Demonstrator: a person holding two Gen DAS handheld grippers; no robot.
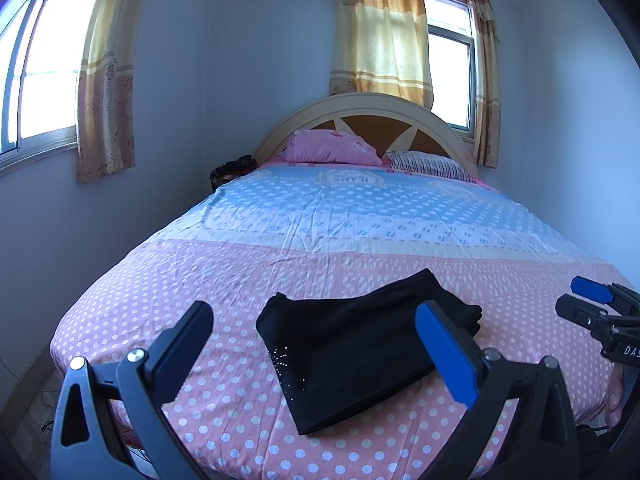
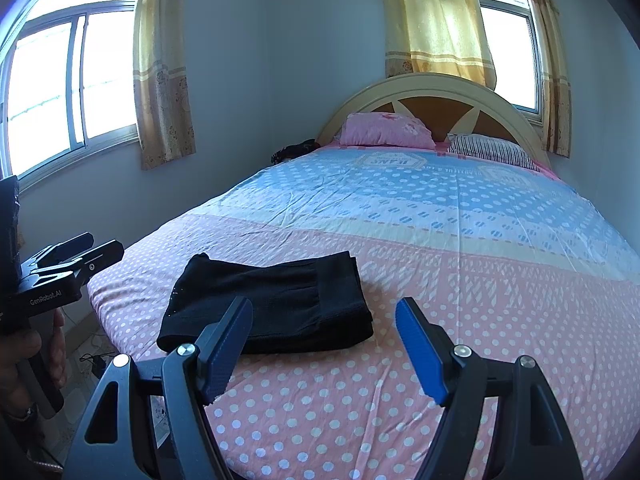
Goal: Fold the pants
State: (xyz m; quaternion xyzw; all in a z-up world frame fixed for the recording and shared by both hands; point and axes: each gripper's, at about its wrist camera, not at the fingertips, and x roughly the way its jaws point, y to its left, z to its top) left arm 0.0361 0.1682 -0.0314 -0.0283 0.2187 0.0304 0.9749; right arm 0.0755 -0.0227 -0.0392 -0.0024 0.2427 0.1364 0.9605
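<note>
Left wrist view: my left gripper (image 1: 316, 344) hangs above the near end of the bed (image 1: 168, 312) with its fingers spread wide and nothing between them; the black pants (image 1: 360, 344) lie on the sheet ahead, framed in the gap between the two fingers.

Right wrist view: my right gripper (image 2: 324, 344) is likewise wide open and holds nothing; the pants (image 2: 272, 304) sit ahead of and beyond its left finger, with bare dotted sheet in front of its right finger.

Other gripper seen: from the left camera the right gripper shows at the far right edge, well off to the side of the pants; from the right camera the left one (image 2: 80, 256) shows at the left edge, held by a hand (image 2: 36, 356).

Pants now: already a compact, layered rectangle, flat on the pink part of the sheet, near the foot edge. I judge the folding largely done.

Handling: soft, limp, light knit by the look of it; it will sag and slide apart if lifted by a single layer. Dark on dark, so the layer edges are hard to read.

Where to grip: I would pinch through the whole stack at the thick folded edge, one gripper at each corner, pads flat on the cloth.

Caution: the small studded patch (image 1: 286, 364) near the left finger could snag; I would grip beside it.
</note>
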